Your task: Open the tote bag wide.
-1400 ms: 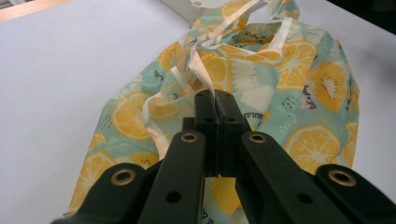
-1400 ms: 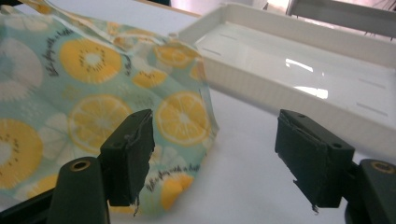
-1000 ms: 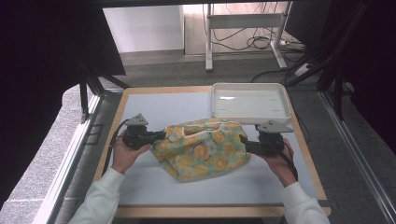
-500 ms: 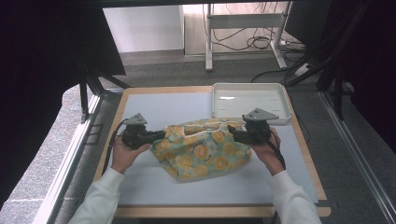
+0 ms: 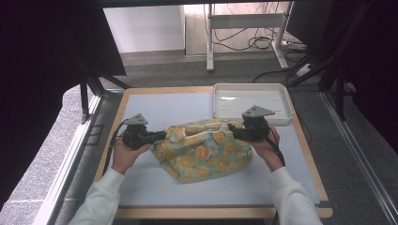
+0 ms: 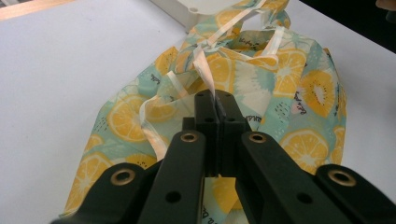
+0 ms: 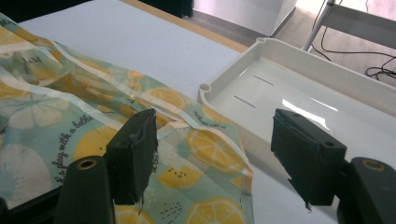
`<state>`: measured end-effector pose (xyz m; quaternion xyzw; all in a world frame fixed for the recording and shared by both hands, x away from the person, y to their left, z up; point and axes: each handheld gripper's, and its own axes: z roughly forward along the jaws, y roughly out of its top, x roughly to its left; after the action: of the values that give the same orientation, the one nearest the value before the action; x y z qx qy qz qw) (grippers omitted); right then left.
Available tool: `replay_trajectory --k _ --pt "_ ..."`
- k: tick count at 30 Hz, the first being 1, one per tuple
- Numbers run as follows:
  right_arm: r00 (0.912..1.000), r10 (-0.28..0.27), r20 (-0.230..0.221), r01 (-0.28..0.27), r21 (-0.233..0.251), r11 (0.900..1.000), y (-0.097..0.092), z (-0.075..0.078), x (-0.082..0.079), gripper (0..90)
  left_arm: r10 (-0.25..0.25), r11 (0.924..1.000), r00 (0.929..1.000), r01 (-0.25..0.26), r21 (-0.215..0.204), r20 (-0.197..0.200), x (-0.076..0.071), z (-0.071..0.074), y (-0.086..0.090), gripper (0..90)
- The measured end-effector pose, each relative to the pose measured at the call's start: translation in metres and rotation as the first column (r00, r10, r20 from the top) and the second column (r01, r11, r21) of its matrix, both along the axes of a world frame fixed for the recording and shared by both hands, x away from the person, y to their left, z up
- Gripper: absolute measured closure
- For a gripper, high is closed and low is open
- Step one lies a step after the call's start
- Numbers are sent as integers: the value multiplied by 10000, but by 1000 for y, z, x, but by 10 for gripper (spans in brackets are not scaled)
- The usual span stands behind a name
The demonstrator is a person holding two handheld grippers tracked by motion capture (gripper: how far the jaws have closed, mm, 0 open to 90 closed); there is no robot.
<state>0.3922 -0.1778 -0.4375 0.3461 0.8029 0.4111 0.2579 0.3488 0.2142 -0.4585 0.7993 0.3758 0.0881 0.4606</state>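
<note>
Lemon-print cloth (image 5: 202, 150) is lying crumpled on the white table (image 5: 155, 187), its far corner just short of the white tray (image 5: 251, 101), in the high view. There my left gripper (image 5: 157, 136) is meeting the cloth's edge farthest from the tray, while my right gripper (image 5: 233, 130) is hovering over the corner nearest the tray, with my hands coming in from the near side of the table. In the left gripper view, I am pinching a pale strip of the cloth's hem (image 6: 205, 77) between my jaws, which are pressed together, with the cloth (image 6: 280, 93) spreading away toward the tray (image 6: 196, 9). In the right gripper view, my jaws are standing wide apart and have just been closing a little, gripping nothing; the cloth (image 7: 84, 121) is lying beneath them, and its corner is touching the tray's (image 7: 327, 70) near wall.
</note>
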Motion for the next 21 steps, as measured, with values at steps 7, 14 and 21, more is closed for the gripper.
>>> replay_trajectory --k 7,14,21 --pt "9997 236 -118 -239 -261 9994 9 -1 6 334 -68 9999 10000 68 78 -16 1 -1 -1 900" --pt "9978 437 -489 -466 -610 9970 20 -4 16 342 -15 10000 10000 15 35 -8 0 0 1 900" --pt "9957 557 -743 -614 -776 9951 30 -6 25 338 -19 10000 10000 19 52 6 0 -1 2 900"
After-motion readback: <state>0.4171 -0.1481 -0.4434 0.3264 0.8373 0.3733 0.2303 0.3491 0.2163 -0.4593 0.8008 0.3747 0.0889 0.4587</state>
